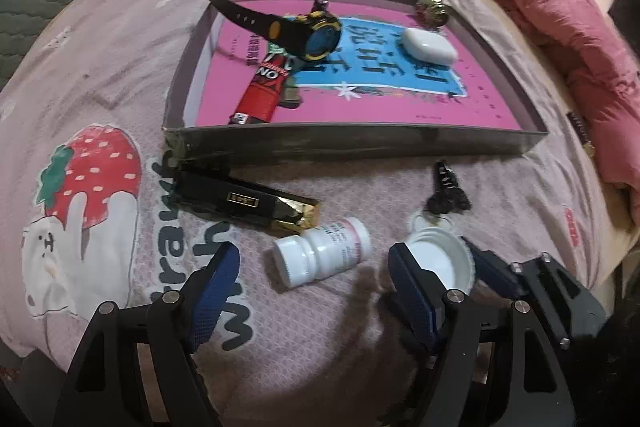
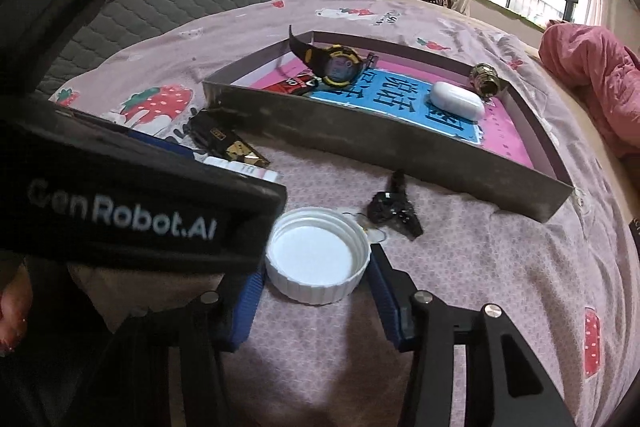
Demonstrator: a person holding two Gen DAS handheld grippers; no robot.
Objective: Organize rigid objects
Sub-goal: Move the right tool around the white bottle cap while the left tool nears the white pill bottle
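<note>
Black tool (image 2: 316, 291) — blue ribbed pads (image 2: 248, 303), silver screws (image 2: 491, 311)

- Bedsheet (image 1: 320, 347): printed woven cloth, matt, finely textured;
- Tray (image 1: 360, 143): cardboard, dull grey walls, glossy pink printed floor;
- Bottle (image 1: 324, 251) and loose cap (image 2: 316, 259): smooth white plastic, cap rim ribbed;
- Earbud case (image 1: 430, 45): glossy white plastic;
- Watch (image 1: 316, 35): matt black strap;
- Flat box (image 1: 248, 203): black with shiny gold foil;
- Gripper pads (image 2: 250, 307): blue, ribbed; frames matt black.
</note>
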